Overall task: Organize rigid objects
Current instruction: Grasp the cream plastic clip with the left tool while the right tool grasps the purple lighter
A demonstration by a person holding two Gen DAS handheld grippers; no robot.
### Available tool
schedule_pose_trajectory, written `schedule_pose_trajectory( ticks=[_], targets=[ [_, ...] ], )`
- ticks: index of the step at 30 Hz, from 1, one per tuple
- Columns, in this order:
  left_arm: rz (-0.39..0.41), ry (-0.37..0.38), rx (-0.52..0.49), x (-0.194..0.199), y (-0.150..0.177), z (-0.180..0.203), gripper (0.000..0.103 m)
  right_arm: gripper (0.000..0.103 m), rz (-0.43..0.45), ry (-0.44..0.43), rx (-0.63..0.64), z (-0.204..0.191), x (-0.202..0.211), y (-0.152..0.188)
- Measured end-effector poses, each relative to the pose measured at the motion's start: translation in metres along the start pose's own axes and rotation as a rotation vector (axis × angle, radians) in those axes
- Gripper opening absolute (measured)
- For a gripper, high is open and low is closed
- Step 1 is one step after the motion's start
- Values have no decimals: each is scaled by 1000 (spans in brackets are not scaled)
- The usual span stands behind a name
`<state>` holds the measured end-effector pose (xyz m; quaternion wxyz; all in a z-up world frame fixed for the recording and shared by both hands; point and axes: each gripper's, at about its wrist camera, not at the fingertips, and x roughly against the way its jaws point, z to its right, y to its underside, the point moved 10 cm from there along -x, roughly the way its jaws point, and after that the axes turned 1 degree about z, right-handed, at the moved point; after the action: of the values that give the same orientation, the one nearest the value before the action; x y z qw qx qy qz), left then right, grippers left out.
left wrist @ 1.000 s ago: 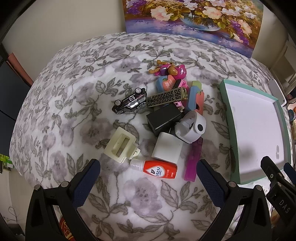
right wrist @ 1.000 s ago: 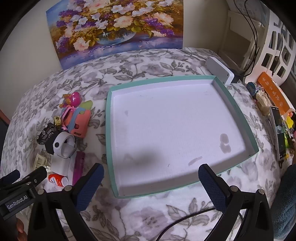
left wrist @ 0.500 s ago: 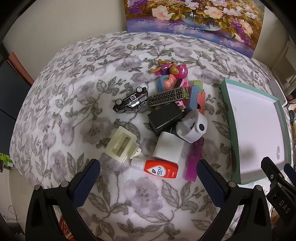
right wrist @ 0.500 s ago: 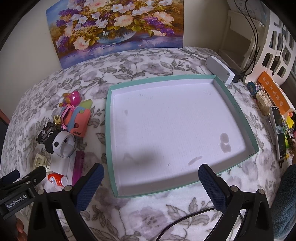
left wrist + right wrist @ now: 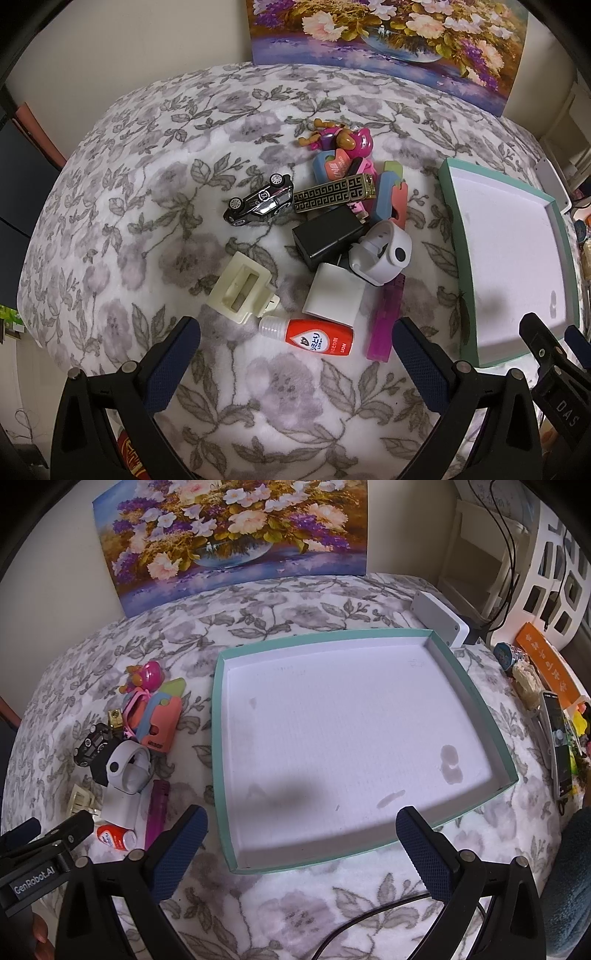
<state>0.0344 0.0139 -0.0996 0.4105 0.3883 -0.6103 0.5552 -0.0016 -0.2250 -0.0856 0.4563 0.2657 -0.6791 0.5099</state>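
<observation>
Below the left hand-held gripper (image 5: pixel 295 350), whose fingers are spread wide and hold nothing, a heap of small rigid things lies on the floral blanket (image 5: pixel 147 221). Nearest is a red glue bottle (image 5: pixel 314 338) on its side, touching a cream plastic clip (image 5: pixel 242 288) on its left and just beside a white square adapter (image 5: pixel 334 295). A purple lighter (image 5: pixel 384 325) lies to the right of the bottle. Farther off sit a white ring-shaped holder (image 5: pixel 382 254), a black box (image 5: pixel 327 234), a black toy car (image 5: pixel 260 205), a gold-patterned bar (image 5: pixel 334 194) and a pink toy figure (image 5: pixel 340 138).

Right of the heap lies a teal-rimmed tray (image 5: pixel 219 775) with a stained white floor and nothing in it. The right hand-held gripper (image 5: pixel 301 843) hovers over the tray's near edge, likewise spread and holding nothing. A flower painting (image 5: pixel 229 535) leans against the far wall.
</observation>
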Motion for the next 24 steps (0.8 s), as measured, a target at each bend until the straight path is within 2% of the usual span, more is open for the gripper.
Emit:
schedule_pose_trajectory(
  ticks=[4,8,12,19,24],
  targets=[
    [7,5,33,2,-7,-2,103,103,25,-17,-11,-2,6,-5],
    [34,6,97,5,-17,-17,103,103,38,-77,-44,-12,10,-15],
    [38,-11,166,1,-24,-37,103,103,53,-95,-28,-29,12,-24],
    [-30,19,306,-24,-19,-71,103,103,16,-100,89,-76,-1,-19],
    [-72,32,345,-40,-12,-79,103,103,-22,-89,169,-102,-15,-10]
  ],
)
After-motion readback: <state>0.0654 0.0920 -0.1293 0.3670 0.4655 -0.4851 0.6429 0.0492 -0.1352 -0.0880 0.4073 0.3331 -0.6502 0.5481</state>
